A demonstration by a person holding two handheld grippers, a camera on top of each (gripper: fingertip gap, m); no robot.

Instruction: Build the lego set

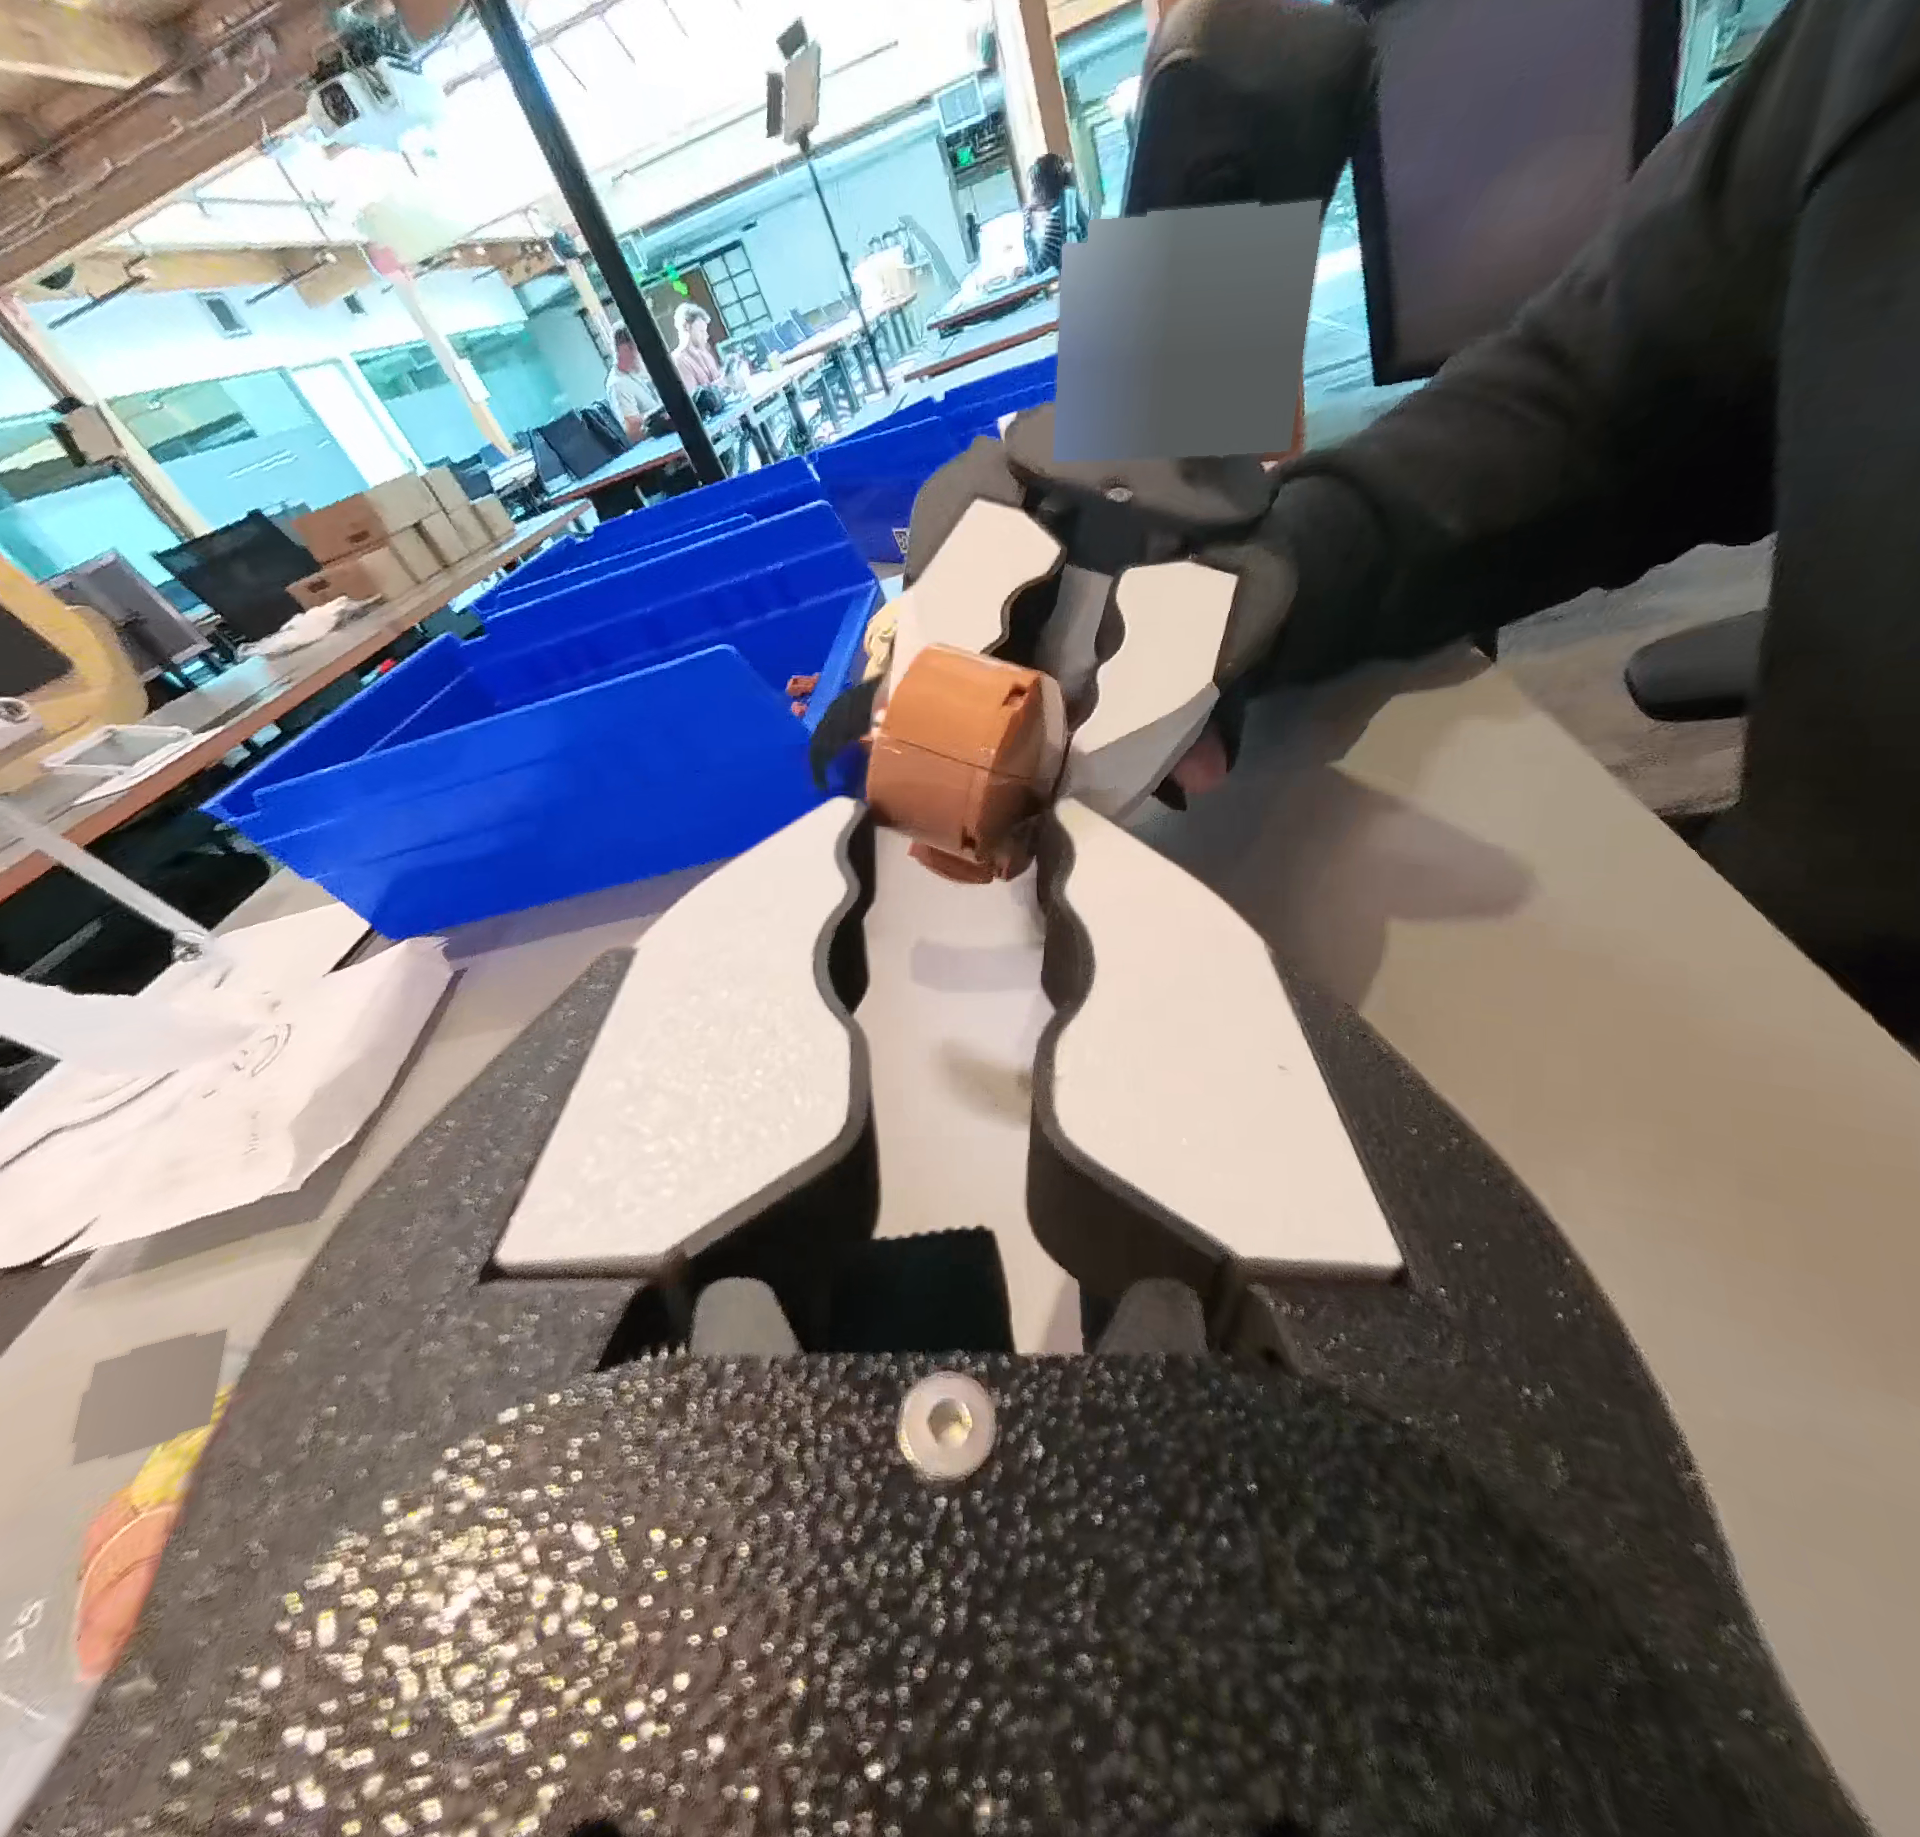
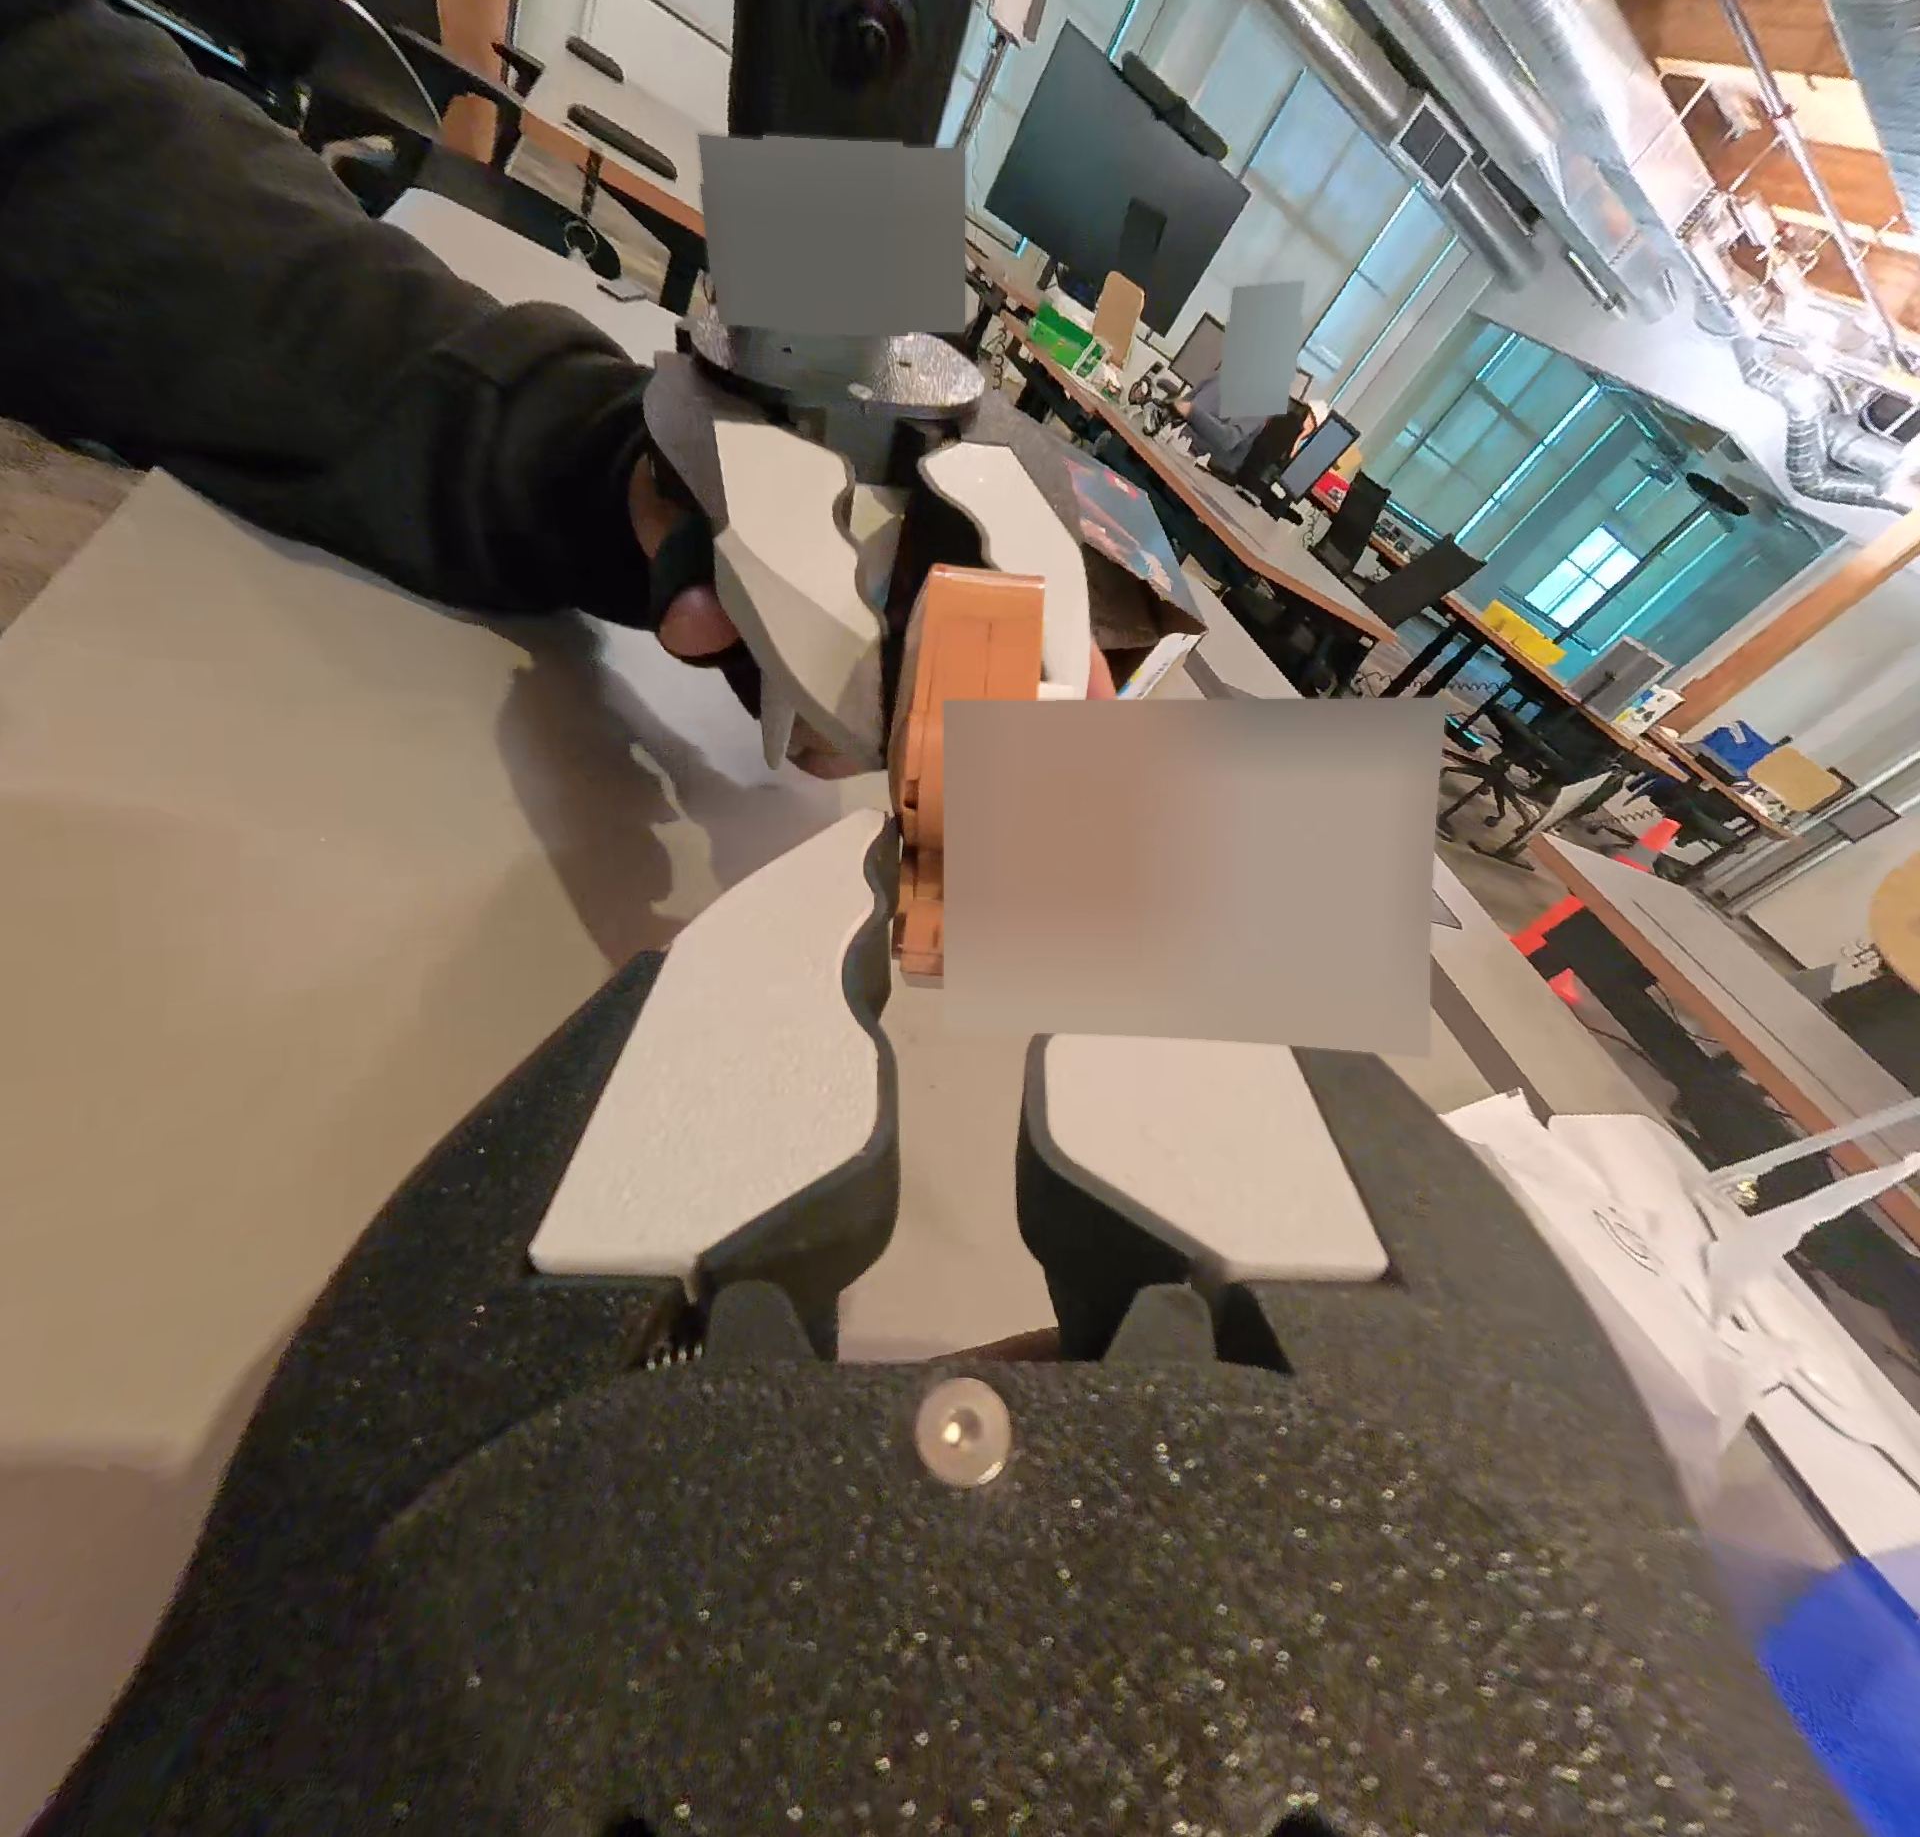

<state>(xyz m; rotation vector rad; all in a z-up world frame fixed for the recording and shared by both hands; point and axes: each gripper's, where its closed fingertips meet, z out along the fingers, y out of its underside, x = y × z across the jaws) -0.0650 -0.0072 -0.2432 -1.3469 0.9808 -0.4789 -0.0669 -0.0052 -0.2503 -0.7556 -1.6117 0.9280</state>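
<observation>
While you held both tools above the grey worktop, your left gripper and right gripper each clamped the same round brown plastic part from opposite sides, beside a blue bin.

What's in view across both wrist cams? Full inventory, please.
Brown plastic part: 1, orange-brown, held up between both grippers' tips.
Blue bins: several, blue, in a row on the far side of the brown part.
Papers: a few, white, lying beside the bins.
Table: 1, light grey, under everything.
Monitor: 1, black, on a far desk.
Left gripper: 1, grey fingers, clamped on the part.
Right gripper: 1, grey fingers, gripping the part's other end.
Gloved hand: black, holding the right gripper.
</observation>
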